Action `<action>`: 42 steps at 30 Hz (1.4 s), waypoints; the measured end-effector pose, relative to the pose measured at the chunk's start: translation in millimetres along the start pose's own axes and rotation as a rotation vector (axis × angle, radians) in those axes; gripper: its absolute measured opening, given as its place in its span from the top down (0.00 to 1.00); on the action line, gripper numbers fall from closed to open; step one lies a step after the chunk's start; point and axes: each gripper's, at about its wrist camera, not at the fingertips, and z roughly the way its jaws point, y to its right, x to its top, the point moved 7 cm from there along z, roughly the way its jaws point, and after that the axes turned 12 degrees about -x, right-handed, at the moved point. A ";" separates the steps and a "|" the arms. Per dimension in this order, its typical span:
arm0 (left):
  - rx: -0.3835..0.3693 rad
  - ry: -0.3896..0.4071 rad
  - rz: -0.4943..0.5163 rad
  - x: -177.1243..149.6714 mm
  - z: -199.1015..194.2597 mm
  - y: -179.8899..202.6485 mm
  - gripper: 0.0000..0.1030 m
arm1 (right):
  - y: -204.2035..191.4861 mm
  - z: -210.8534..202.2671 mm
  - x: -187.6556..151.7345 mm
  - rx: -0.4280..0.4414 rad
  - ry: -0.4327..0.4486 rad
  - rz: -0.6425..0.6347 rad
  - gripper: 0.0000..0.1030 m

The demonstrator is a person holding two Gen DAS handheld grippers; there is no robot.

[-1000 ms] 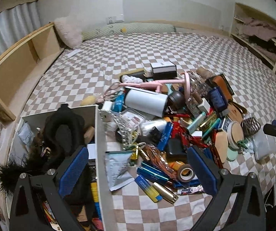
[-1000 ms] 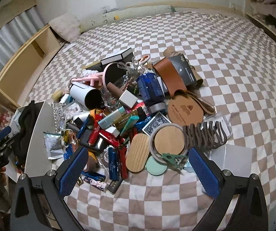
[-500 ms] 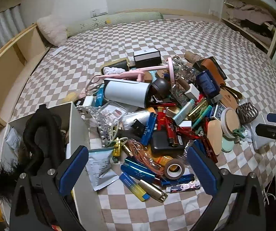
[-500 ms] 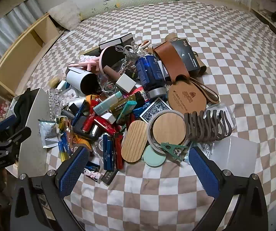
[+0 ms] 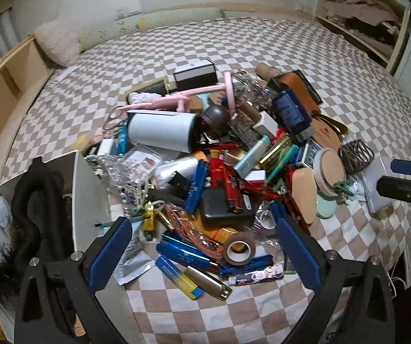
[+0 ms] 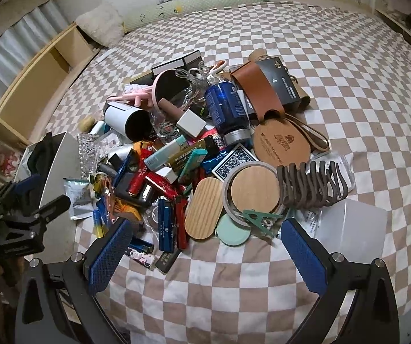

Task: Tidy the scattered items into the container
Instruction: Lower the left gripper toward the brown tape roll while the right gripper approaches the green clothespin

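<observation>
Container [image 5: 90, 189] at the bed's [image 5: 263, 43] left edge holds only some dark items; most of the pile [image 5: 234, 172] remains outside. Left gripper [image 5: 205, 246] and right gripper [image 6: 205, 243] hover wide, empty.

The black box [image 6: 280, 83] reads "65W"; other labels in the pile are too small to read.

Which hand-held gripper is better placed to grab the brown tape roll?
Left. The left hand-held gripper is open with the brown tape roll between its fingers, beside the white container. The right hand-held gripper faces the pile's far side.
</observation>
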 end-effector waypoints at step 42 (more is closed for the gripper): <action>-0.058 -0.343 0.112 -51.9 104.9 29.9 0.36 | 45.6 58.6 -12.1 -0.102 -0.146 0.041 0.24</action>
